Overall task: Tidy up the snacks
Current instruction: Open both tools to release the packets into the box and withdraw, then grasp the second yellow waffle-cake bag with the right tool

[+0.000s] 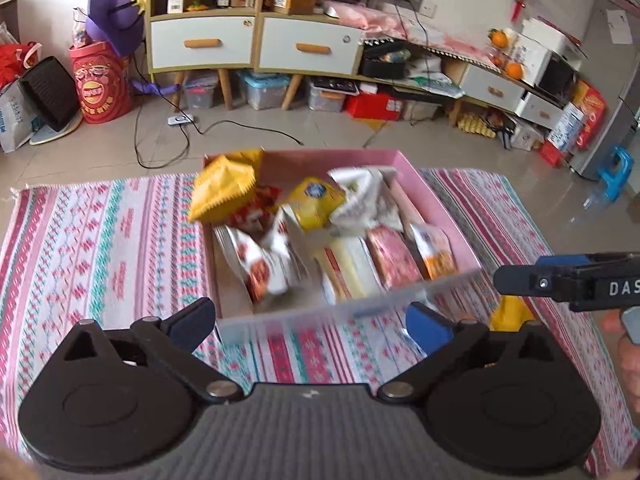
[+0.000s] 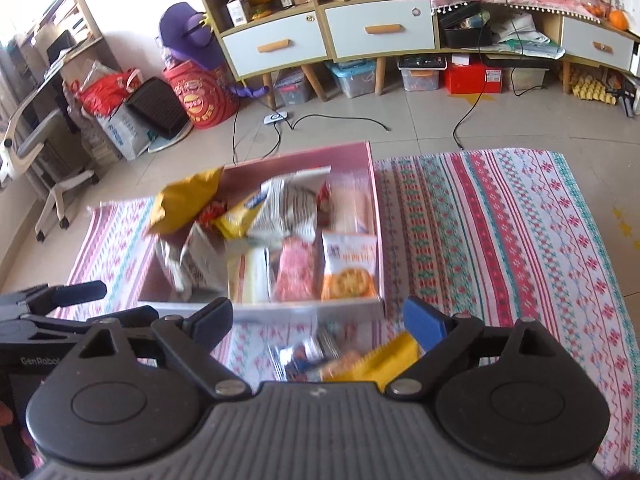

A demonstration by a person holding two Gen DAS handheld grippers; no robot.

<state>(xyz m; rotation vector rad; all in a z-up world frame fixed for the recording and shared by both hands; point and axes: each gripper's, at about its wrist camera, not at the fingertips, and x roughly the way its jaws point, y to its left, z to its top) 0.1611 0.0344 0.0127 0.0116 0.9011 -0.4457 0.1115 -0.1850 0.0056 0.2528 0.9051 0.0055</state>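
Snacks fill the pink box at twelve o'clock on the striped cloth, while one yellow packet lies loose between the spread, empty fingers of the right gripper. Probably it gets pinched next and lifted over the near wall. The left gripper is also spread and empty; bare cloth at three o'clock gives room.
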